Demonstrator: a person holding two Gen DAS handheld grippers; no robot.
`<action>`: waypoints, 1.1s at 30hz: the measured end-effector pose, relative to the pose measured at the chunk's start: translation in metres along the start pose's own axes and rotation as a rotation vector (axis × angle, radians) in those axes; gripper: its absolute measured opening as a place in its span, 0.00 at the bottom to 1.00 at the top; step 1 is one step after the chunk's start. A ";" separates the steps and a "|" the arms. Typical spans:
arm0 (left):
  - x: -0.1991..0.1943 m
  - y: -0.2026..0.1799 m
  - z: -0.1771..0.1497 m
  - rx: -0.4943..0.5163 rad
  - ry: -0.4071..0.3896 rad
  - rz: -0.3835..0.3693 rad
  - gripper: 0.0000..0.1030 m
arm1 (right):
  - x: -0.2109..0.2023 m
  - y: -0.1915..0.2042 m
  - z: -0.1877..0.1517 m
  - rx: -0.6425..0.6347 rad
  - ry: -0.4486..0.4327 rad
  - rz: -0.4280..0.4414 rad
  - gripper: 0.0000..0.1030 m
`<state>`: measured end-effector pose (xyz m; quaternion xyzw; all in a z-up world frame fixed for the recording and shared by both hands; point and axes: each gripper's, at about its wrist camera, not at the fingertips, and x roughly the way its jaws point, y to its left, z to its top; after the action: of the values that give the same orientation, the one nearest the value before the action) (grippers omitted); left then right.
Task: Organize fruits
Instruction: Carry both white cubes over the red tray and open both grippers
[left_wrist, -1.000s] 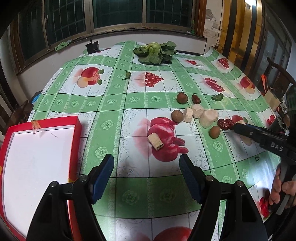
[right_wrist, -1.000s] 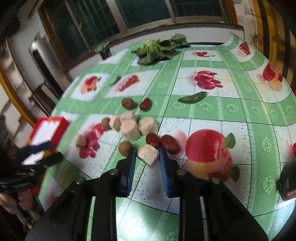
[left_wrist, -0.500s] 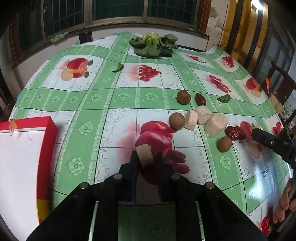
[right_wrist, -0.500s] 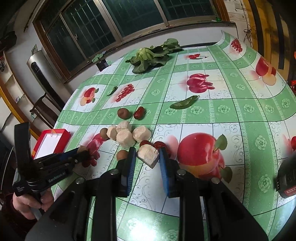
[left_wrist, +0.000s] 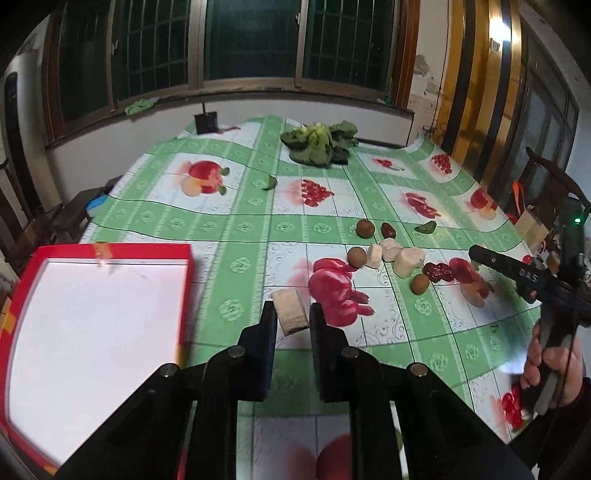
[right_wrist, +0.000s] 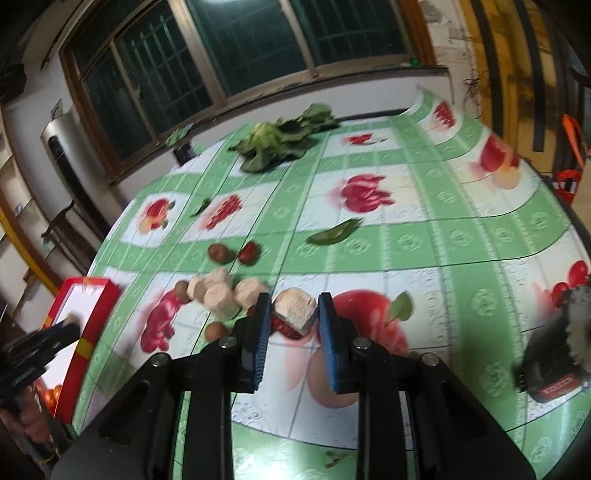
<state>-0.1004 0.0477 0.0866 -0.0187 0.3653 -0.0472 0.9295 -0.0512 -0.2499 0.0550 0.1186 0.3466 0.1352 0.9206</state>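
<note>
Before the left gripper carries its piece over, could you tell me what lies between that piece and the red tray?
Only bare tablecloth lies between the pale chunk in the left gripper and the red tray, as the left wrist view shows.

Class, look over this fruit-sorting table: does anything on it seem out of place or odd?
Yes. A bunch of leafy greens lies at the far end, and loose leaves lie on the tablecloth: vegetable matter, not fruit. The red tray holds nothing visible yet.

Tablecloth (left_wrist: 236, 225): green-checked, printed with fruit.
Leafy greens (left_wrist: 319, 144): far end.
Loose leaf (right_wrist: 334, 232): mid-table.
</note>
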 end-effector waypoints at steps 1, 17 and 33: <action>-0.007 0.002 -0.002 -0.002 -0.010 0.001 0.15 | -0.003 -0.001 0.000 0.003 -0.014 -0.008 0.26; -0.082 0.038 -0.019 0.012 -0.190 0.163 0.15 | -0.022 0.114 -0.040 -0.097 -0.095 0.206 0.27; -0.093 0.097 -0.046 -0.087 -0.180 0.236 0.15 | -0.012 0.239 -0.085 -0.275 0.011 0.381 0.27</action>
<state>-0.1919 0.1535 0.1094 -0.0199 0.2818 0.0798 0.9559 -0.1565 -0.0198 0.0742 0.0546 0.3011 0.3529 0.8842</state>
